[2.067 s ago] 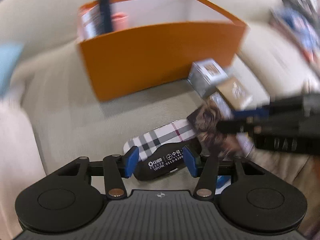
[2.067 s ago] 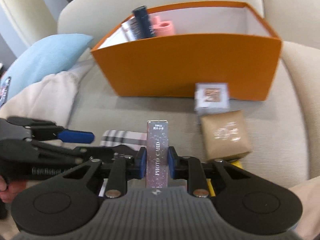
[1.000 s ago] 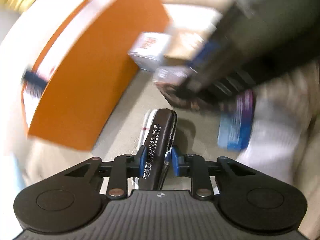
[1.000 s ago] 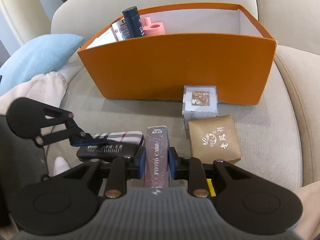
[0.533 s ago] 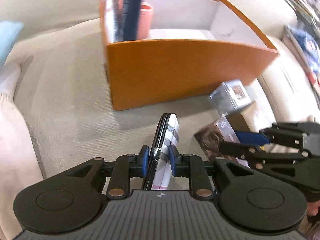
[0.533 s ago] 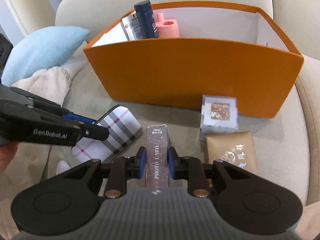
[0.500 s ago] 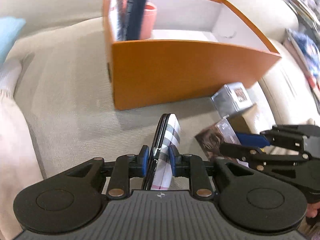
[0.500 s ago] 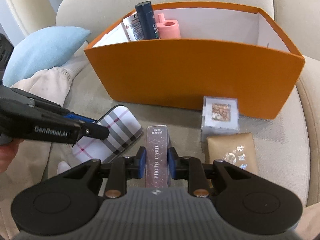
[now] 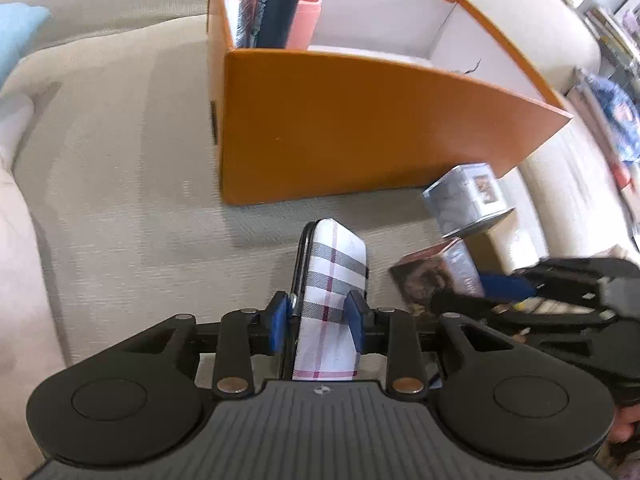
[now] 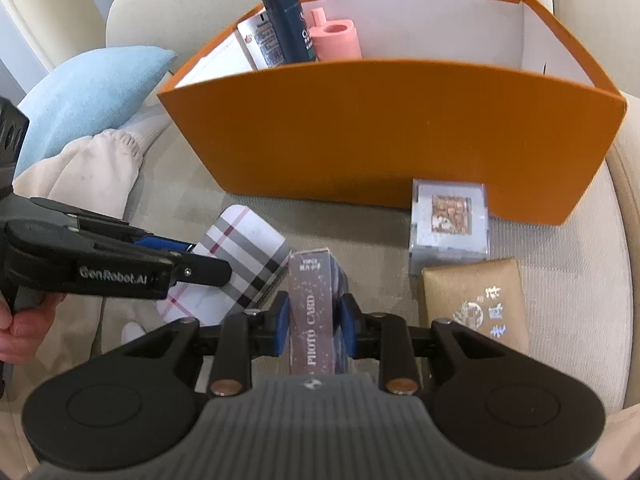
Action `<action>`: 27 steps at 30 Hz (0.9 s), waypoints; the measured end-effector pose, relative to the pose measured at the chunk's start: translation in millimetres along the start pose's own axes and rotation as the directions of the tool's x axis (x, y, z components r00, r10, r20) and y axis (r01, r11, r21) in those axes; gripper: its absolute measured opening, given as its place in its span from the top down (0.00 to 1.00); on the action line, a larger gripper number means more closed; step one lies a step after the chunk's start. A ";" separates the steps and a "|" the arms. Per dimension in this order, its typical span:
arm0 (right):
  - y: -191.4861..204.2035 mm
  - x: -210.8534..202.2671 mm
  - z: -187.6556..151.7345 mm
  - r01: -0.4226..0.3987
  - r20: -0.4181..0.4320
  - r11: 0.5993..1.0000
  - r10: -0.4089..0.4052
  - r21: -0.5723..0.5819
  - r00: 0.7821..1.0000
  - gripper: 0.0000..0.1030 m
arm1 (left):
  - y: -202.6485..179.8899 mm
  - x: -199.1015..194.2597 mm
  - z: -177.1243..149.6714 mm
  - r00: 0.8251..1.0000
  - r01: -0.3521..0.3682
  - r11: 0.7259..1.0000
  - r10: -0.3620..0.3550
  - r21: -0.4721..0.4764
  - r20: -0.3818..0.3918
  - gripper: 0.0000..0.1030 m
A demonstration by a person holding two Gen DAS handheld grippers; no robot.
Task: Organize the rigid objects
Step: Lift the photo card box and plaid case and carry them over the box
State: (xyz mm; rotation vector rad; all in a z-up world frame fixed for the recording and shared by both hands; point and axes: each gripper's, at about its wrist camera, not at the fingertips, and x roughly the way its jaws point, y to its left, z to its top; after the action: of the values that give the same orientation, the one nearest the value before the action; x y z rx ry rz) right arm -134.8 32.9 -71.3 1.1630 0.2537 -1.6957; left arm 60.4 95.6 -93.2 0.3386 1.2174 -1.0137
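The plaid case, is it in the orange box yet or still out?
Out. The plaid case is gripped by the left gripper above the cushion, in front of the orange box.

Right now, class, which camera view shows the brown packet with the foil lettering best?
The right wrist view. There the brown packet lies face up on the sofa cushion, below the silver photo box, its foil lettering visible. In the left wrist view only a dark sliver of it shows behind that box; no lettering can be seen.
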 end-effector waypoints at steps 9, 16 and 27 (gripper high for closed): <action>-6.1 2.0 -1.3 -0.002 -0.001 1.000 0.002 0.030 1.000 0.74 | -28.1 4.9 -1.4 0.999 0.045 0.996 -0.044 0.075 -0.016 0.77; -13.8 -5.3 -4.7 -0.023 0.000 0.998 0.023 0.062 1.000 0.72 | -32.7 7.3 -2.8 1.000 0.011 0.997 -0.010 0.078 -0.016 0.79; -19.6 -30.3 -2.8 -0.044 0.042 0.995 0.040 0.094 0.998 0.77 | -38.5 -29.7 -6.5 0.996 0.048 0.998 -0.045 -0.040 0.082 0.81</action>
State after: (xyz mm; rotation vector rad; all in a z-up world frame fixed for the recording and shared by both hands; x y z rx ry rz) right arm -148.9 62.4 -55.6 1.1947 0.1239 -1.7074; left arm 26.1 92.9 -58.2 0.2352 1.1764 -1.0312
